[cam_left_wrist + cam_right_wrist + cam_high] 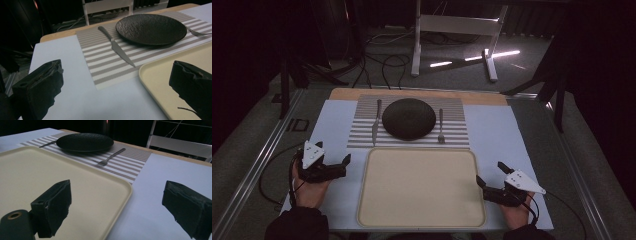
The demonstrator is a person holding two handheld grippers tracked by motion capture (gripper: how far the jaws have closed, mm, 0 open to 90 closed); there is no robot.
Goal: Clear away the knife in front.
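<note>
A dark round plate (408, 118) (151, 28) (84, 142) sits on a striped placemat (409, 141) (107, 60) (130, 163). A knife (375, 125) (116, 47) lies left of the plate, a fork (441, 126) (110, 157) right of it. In front lies a bare cream tray (422, 187) (160, 85) (30, 172). My left gripper (343, 166) (116, 87) rests open on the light-blue table cover, left of the tray. My right gripper (492, 175) (117, 205) stands open at the tray's right edge. Neither holds anything.
The light-blue cover (492, 130) spreads over a wooden tabletop (417, 93). Metal rails (257, 165) run along the table's sides. Behind the table, a white stand (457, 30) and cables (382, 62) lie on the dark floor.
</note>
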